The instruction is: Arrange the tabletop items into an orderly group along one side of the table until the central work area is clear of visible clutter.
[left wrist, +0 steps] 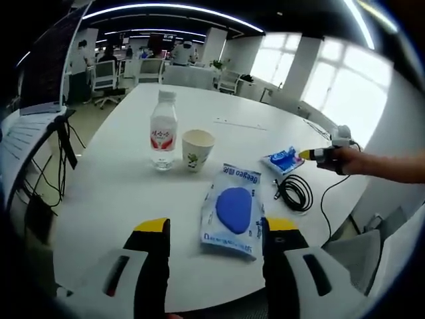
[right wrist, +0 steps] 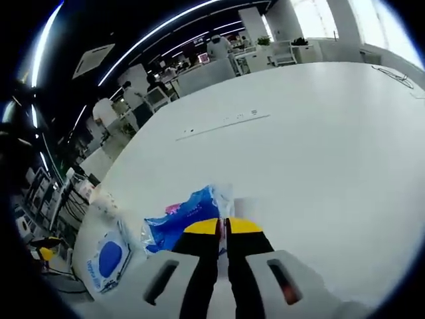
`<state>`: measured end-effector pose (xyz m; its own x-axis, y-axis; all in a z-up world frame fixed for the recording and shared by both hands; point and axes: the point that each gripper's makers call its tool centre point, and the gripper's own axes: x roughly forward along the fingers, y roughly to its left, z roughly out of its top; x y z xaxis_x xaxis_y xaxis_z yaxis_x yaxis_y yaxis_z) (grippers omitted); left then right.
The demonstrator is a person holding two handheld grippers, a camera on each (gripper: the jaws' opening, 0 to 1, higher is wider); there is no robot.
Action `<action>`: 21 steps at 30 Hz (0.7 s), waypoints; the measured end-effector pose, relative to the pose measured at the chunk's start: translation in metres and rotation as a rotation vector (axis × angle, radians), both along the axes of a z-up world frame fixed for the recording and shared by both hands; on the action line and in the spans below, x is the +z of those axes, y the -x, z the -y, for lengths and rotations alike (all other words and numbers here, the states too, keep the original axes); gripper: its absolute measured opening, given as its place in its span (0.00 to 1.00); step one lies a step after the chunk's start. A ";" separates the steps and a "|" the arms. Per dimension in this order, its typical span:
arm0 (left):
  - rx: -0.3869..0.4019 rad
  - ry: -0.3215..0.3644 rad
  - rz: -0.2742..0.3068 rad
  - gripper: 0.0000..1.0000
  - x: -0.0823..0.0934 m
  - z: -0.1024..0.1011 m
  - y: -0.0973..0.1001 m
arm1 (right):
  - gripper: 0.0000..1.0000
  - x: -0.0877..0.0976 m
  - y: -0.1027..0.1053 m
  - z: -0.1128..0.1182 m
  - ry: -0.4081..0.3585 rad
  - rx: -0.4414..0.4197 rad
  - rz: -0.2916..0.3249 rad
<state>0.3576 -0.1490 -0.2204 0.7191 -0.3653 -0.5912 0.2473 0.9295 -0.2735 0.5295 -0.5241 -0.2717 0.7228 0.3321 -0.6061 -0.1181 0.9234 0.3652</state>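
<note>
On the white table stand a clear water bottle with a red label and a paper cup, side by side. A flat white pouch with a blue oval lies just beyond my left gripper, which is open and holds nothing. A small blue packet lies further right, with a coiled black cable beside it. In the right gripper view my right gripper is shut on the edge of the blue packet. The same gripper enters the left gripper view, held by a hand.
The table's far half is bare apart from a thin strip. The blue-oval pouch lies near the table edge. A black cord hangs off the right edge. Office chairs, desks and people stand beyond the table.
</note>
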 end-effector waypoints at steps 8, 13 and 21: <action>0.002 -0.001 0.002 0.56 0.001 -0.001 0.000 | 0.02 -0.003 0.004 0.001 0.005 0.001 -0.009; 0.001 -0.002 -0.002 0.55 -0.001 -0.002 0.001 | 0.02 -0.007 0.007 0.002 0.012 0.006 -0.021; 0.006 0.000 -0.005 0.55 -0.002 -0.003 0.002 | 0.00 -0.014 0.013 0.006 0.021 0.011 -0.040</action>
<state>0.3557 -0.1460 -0.2224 0.7185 -0.3609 -0.5945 0.2404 0.9310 -0.2746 0.5170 -0.5298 -0.2861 0.6944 0.3267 -0.6412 -0.1138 0.9296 0.3505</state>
